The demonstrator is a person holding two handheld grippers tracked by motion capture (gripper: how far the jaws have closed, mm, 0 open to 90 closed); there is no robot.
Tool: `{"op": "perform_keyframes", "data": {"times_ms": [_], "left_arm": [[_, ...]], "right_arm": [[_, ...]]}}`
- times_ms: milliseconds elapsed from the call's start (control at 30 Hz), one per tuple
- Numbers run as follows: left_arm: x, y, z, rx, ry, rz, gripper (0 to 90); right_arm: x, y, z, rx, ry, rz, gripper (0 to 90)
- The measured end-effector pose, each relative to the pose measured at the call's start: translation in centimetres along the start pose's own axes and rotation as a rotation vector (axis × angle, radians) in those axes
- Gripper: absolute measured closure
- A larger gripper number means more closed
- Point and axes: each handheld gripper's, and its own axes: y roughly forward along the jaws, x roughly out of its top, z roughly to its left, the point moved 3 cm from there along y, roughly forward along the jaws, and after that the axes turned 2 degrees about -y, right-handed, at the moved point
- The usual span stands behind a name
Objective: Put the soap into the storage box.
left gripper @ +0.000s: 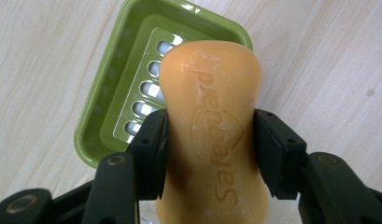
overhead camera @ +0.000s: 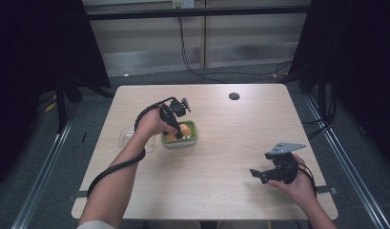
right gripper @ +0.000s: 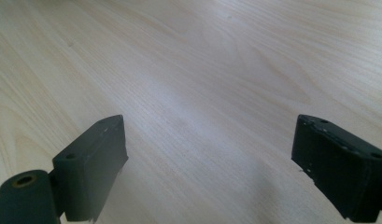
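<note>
An orange bar of soap with stamped lettering sits clamped between the black jaws of my left gripper, held above a green soap dish with a slotted white drain insert. From the high view, the left gripper points down into the green dish near the table's middle, and the orange soap shows inside it. My right gripper rests low over the table at the front right, its jaws wide apart with bare wood between them.
A clear plastic lid or tray lies just left of the dish, partly behind the left hand. A small black round disc sits near the table's far edge. Dark curtains and cables surround the light wooden table.
</note>
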Motion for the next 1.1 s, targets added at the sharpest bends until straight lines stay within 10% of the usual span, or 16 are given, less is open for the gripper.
{"op": "perform_keyframes", "data": {"times_ms": [1100], "left_arm": [[0.4,1.5,1.1,0.014,-0.001,0.010,48.9]], "right_arm": [[-0.1,-0.1,-0.1,-0.001,0.002,0.001,9.8]]}}
